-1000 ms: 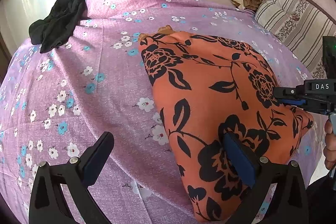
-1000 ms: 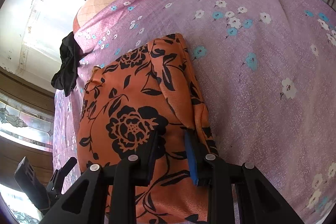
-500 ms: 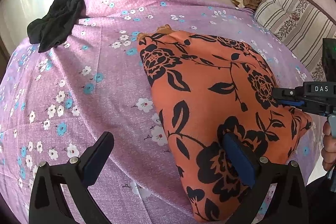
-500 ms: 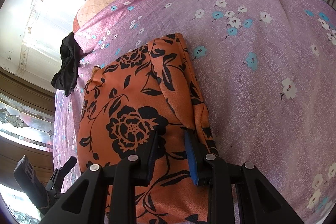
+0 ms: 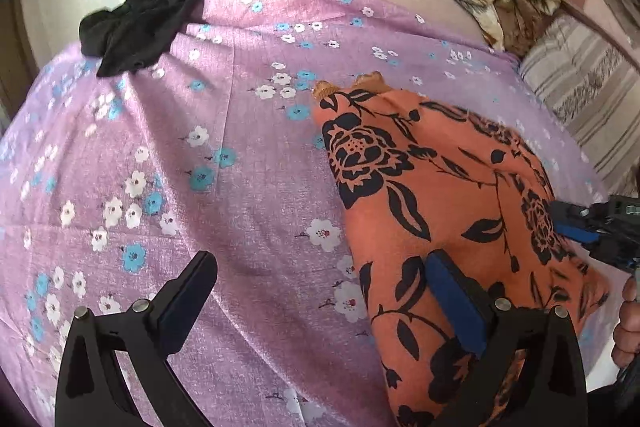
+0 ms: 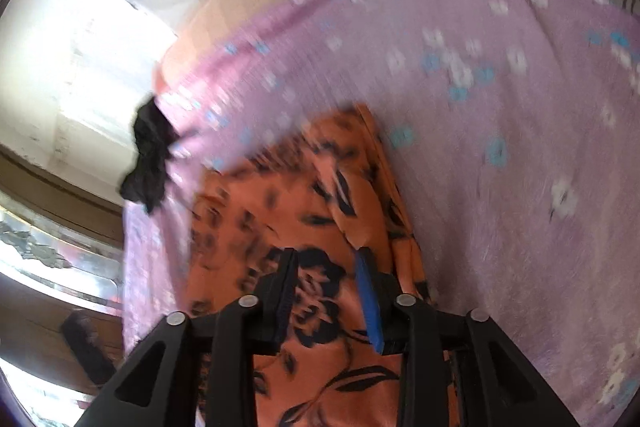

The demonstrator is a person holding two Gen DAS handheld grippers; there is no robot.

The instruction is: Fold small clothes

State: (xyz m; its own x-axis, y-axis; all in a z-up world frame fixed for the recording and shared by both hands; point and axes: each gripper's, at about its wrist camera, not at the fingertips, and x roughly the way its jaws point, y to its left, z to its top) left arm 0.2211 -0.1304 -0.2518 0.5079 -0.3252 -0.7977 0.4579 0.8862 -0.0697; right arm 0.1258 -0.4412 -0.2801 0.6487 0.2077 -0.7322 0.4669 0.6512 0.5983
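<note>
Mid-fold: orange black-flowered garment [image 5: 432,195] lying partly folded on purple floral bedsheet [image 5: 160,155]. Left gripper [image 5: 320,303] jaws wide apart over near edge; right gripper [image 6: 326,291] jaws narrowly parted, grip unclear. Next: pinch edge, fold across.

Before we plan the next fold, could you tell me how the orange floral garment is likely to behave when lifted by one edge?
The orange floral garment will probably go floppy and drape: it lies thin and creased on the purple bedsheet. It looks light. Its layered edge beside the right gripper may well slide apart.
</note>
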